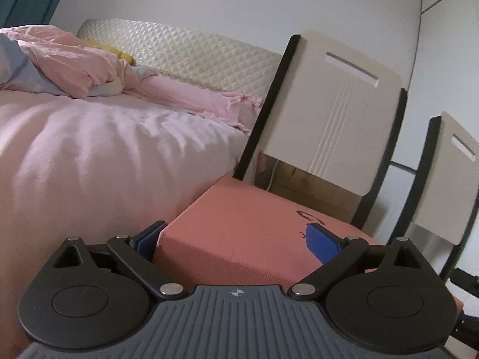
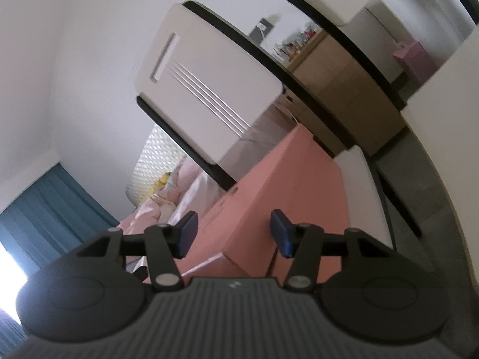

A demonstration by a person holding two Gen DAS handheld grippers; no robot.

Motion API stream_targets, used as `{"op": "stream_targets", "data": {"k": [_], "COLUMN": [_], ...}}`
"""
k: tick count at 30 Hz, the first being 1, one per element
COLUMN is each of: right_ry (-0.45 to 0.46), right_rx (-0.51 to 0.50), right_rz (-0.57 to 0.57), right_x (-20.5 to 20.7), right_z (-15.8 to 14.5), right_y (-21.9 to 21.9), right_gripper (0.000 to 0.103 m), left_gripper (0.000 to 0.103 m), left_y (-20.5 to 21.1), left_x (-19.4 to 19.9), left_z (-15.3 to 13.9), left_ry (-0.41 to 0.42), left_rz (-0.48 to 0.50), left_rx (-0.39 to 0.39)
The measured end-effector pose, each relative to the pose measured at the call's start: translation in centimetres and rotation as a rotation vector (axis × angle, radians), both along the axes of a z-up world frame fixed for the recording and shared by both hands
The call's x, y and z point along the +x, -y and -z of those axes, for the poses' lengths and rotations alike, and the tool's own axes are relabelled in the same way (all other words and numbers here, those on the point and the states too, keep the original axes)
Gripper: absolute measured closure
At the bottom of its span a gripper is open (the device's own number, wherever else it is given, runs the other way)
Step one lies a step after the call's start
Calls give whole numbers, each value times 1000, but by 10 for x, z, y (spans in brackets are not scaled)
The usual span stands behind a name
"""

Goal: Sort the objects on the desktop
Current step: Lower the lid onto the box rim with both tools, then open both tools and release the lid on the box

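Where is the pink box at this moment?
In the left wrist view the pink box sits low centre, beside the bed and before the chair.

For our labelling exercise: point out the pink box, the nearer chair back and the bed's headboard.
Pink box (image 1: 239, 224), left wrist view, top face.
Nearer chair back (image 1: 329, 113), left wrist view, cream panel.
Headboard (image 1: 185, 51), left wrist view, quilted front.

Box near the camera, just right of the bed, bedding piled at the bed's far left before the headboard, two chairs behind and right of the box
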State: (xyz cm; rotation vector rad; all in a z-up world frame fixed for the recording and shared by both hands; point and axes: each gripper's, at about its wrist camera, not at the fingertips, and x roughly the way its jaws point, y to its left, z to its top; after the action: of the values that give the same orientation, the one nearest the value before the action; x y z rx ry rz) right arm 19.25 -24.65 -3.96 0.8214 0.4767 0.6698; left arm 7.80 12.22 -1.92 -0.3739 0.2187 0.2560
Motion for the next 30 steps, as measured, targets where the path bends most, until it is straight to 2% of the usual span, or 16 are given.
{"op": "stream_targets", "data": {"k": [4, 9, 14, 21, 30], "right_ry": [2, -7, -14, -41, -55], "right_rx": [-26, -58, -83, -107, -127], "right_rz": [0, 1, 0, -2, 29], "right_x": [-8, -10, -8, -7, -14], "right_z": [-1, 2, 6, 11, 12], "right_y": [3, 7, 4, 6, 19], "right_gripper": [49, 57, 57, 58, 60], "left_gripper": [5, 5, 4, 4, 4], "left_y": [6, 15, 14, 18, 27], "left_x": [-5, -3, 2, 11, 27], "left_z": [3, 7, 8, 9, 10], "left_ry": [-16, -53, -82, -116, -145], "left_rz": [9, -3, -3, 30, 89], "left_rx": [17, 79, 79, 108, 104]}}
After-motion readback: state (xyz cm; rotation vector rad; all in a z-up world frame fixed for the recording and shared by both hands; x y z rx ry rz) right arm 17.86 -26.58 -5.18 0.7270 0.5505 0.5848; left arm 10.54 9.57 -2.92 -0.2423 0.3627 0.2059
